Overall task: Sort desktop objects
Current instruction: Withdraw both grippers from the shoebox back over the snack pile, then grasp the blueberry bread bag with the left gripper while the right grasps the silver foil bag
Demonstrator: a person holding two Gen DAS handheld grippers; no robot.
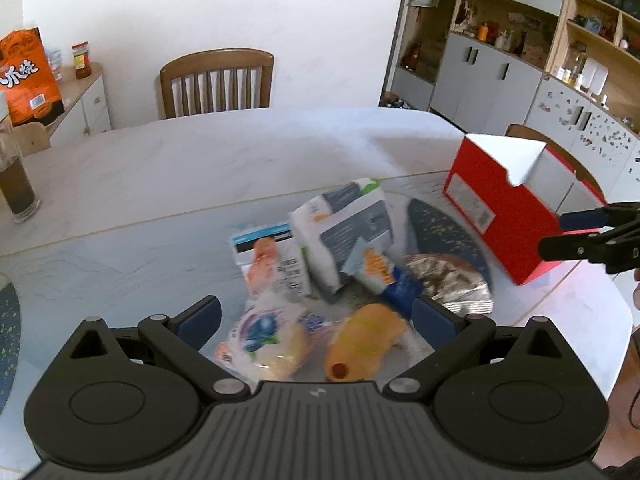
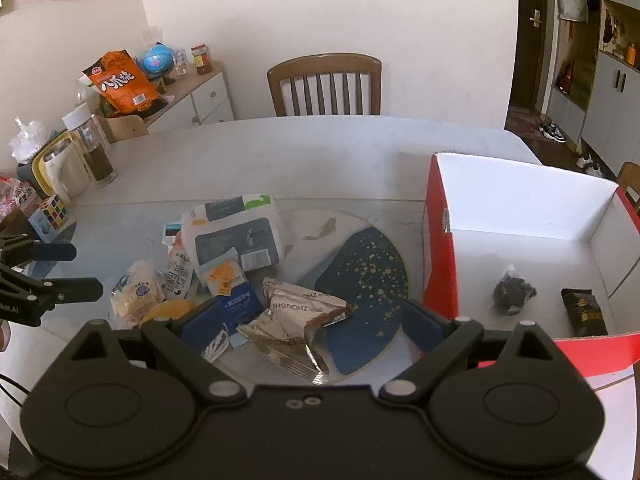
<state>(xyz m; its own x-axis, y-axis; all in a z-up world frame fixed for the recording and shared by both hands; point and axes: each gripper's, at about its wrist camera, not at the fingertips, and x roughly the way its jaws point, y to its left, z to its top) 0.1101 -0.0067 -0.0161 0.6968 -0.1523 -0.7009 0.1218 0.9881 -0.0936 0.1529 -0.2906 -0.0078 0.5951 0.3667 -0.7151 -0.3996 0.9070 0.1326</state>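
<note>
Snack packets (image 2: pixel 224 276) heaped mid-table; red box (image 2: pixel 520 248) open, w/ 2 dark items

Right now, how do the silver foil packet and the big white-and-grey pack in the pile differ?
The silver foil packet is shiny, crinkled metallic foil; the white-and-grey pack is matte white with dark grey panels and a barcode.
The foil packet looks smaller; the pack looks the largest item in the pile.
The foil packet lies between the right gripper's open fingers; the pack lies farther back.
Both lie outside the red box.

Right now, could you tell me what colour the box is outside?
Red outside, white inside; the box shows best in the right wrist view.
</note>
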